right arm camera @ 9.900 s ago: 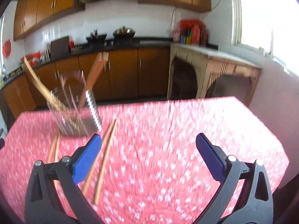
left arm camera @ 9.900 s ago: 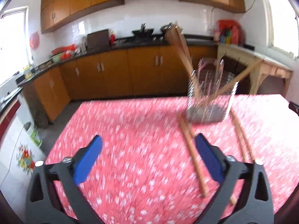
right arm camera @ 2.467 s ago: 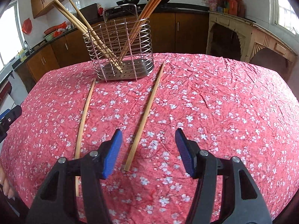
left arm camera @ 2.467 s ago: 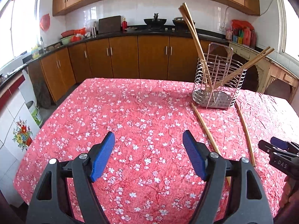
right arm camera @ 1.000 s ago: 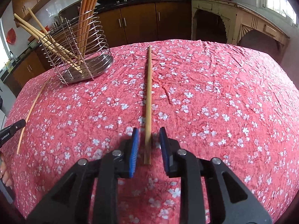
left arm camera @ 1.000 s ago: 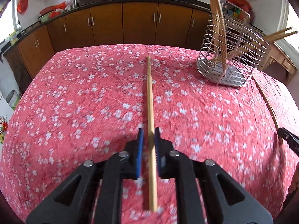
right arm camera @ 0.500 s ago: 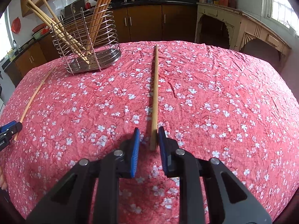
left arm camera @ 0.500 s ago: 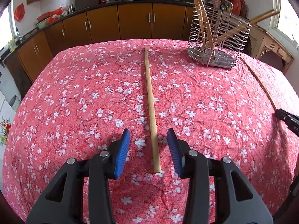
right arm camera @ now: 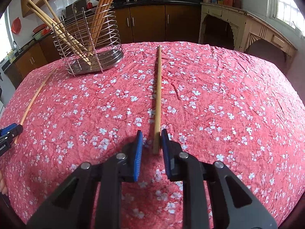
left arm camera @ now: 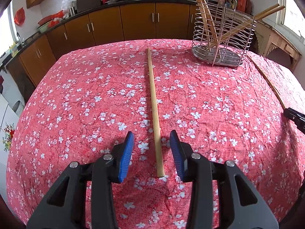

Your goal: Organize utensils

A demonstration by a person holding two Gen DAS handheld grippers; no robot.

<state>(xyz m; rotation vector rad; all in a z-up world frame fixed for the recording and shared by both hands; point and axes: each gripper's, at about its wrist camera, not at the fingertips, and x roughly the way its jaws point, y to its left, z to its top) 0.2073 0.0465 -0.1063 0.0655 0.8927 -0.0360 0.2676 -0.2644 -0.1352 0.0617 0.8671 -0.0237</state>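
Observation:
A long wooden chopstick (left arm camera: 152,95) lies on the red floral cloth, its near end between the blue pads of my left gripper (left arm camera: 151,133). That gripper is open, with a gap on both sides. In the right wrist view another chopstick (right arm camera: 158,91) lies with its near end inside my right gripper (right arm camera: 152,132). Those jaws stand narrow: the right pad touches the stick and the left pad is clear of it. The wire utensil basket (left arm camera: 242,43) (right arm camera: 112,57) stands at the table's far side and holds several chopsticks (right arm camera: 99,15).
The tablecloth (left arm camera: 76,95) covers the whole table, which drops off at the far and side edges. Brown kitchen cabinets (left arm camera: 137,22) run behind it. A beige side table (right arm camera: 247,28) stands at the right.
A second ago my left gripper was shut on its chopstick; it has opened and the stick lies on the cloth. My right jaws narrowed slightly around their chopstick.

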